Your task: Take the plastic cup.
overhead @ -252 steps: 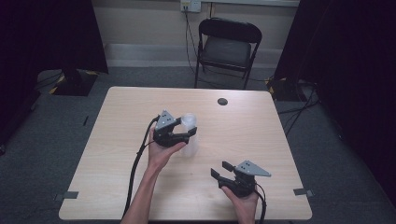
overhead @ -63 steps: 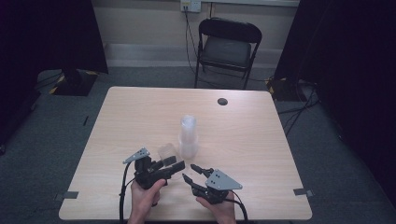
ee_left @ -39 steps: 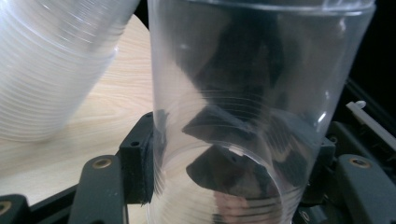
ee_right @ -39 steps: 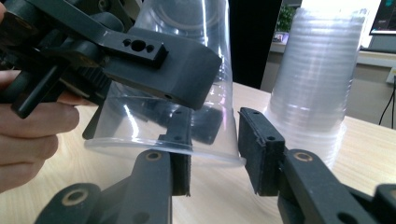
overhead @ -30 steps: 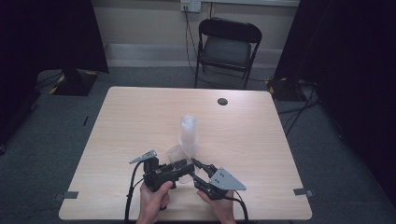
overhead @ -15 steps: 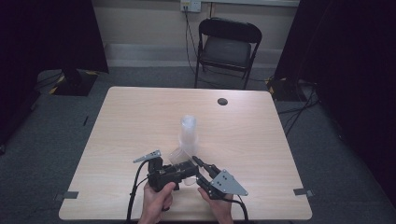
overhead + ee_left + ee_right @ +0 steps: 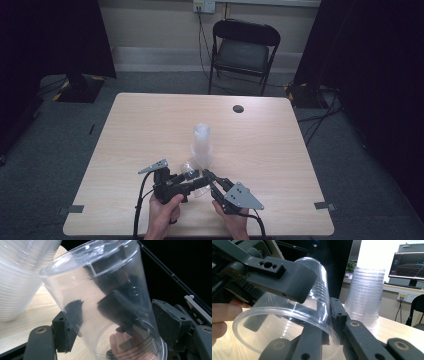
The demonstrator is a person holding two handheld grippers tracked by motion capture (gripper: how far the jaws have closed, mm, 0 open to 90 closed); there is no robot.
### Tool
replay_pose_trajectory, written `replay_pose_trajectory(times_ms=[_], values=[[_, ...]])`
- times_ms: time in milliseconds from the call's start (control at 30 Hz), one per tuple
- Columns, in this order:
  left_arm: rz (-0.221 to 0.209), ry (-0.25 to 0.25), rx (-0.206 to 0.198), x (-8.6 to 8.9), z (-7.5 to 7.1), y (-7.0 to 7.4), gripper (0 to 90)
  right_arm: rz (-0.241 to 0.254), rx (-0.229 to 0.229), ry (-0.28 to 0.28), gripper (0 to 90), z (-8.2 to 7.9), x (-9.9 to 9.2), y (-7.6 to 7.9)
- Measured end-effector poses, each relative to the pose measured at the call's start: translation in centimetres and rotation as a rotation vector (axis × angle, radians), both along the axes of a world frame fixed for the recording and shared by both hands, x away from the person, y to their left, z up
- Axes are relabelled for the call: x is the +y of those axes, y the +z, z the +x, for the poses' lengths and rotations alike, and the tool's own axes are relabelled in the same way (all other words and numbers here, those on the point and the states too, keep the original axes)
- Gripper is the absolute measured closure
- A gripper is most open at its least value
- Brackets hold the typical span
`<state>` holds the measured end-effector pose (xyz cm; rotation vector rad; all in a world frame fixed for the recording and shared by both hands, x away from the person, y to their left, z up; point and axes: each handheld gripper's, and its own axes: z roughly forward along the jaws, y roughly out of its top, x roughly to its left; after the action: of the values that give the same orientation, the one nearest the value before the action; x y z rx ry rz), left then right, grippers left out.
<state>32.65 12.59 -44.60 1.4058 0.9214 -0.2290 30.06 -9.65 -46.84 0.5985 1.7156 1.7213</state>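
Table (image 7: 150,130): cup stack (image 7: 201,145) stands upright mid-table, kept clear of the work. Loose clear cup (image 7: 192,176) is at the near edge between both tools, lying sideways for a handover. Right gripper (image 7: 209,176) is clamped on its rim wall. Left gripper (image 7: 196,181) jaws have just been opening and straddle the cup body, pads off it.

left gripper (image 7: 192,181): near the table's front edge, jaws just opening
right gripper (image 7: 210,179): beside it, jaws clamped
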Motion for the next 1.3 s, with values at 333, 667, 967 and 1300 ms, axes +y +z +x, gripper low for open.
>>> replay_pose_trajectory(times_ms=[333,667,967,1300], values=[[0.003,-0.001,-0.052,0.1,-0.3,0.1,20.1,-0.010,0.015,0.010,88.7,-0.1,0.0,0.0],[0.035,-0.004,-0.108,0.3,-0.4,0.1,16.7,0.008,0.040,0.003,88.1,0.0,-0.5,-0.1],[0.055,0.016,-0.165,1.1,-0.6,0.2,15.1,0.036,0.065,-0.001,87.9,0.1,-1.1,0.1],[0.117,0.066,-0.204,1.7,-0.6,0.2,15.6,0.056,0.131,-0.008,87.3,0.3,-1.9,0.4]])
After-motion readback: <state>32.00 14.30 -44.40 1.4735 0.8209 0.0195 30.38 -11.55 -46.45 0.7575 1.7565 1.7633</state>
